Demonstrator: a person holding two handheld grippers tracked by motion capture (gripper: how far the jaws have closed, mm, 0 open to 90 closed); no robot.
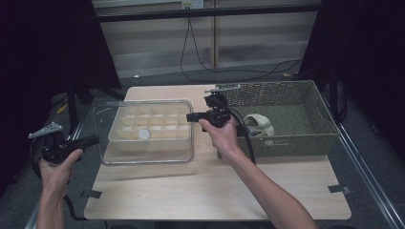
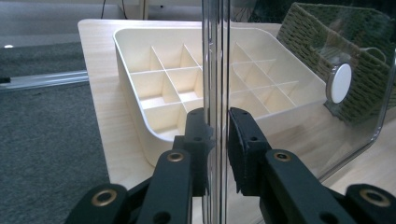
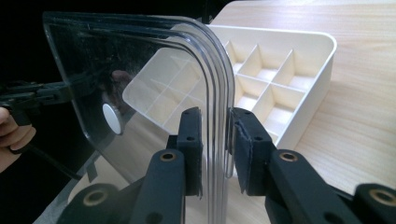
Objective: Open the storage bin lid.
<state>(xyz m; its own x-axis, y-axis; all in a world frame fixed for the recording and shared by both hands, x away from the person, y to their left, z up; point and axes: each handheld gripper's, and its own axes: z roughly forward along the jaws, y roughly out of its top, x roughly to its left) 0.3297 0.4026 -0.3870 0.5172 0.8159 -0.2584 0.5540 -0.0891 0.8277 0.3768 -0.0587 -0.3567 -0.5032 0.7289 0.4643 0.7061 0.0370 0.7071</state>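
Clear plastic lid with white round knob | left gripper pinching one edge | right gripper pinching opposite edge | above cream compartment tray

A clear plastic lid, rectangular with rounded corners and a raised rim, hangs roughly level just above the tabletop, gripped at its left and right edges. A round white knob sits at its centre. Beneath it lies a cream plastic organizer tray, open-topped and split by thin walls into a grid of small square compartments. The tray rests flat on the left half of the tabletop, showing through the lid.
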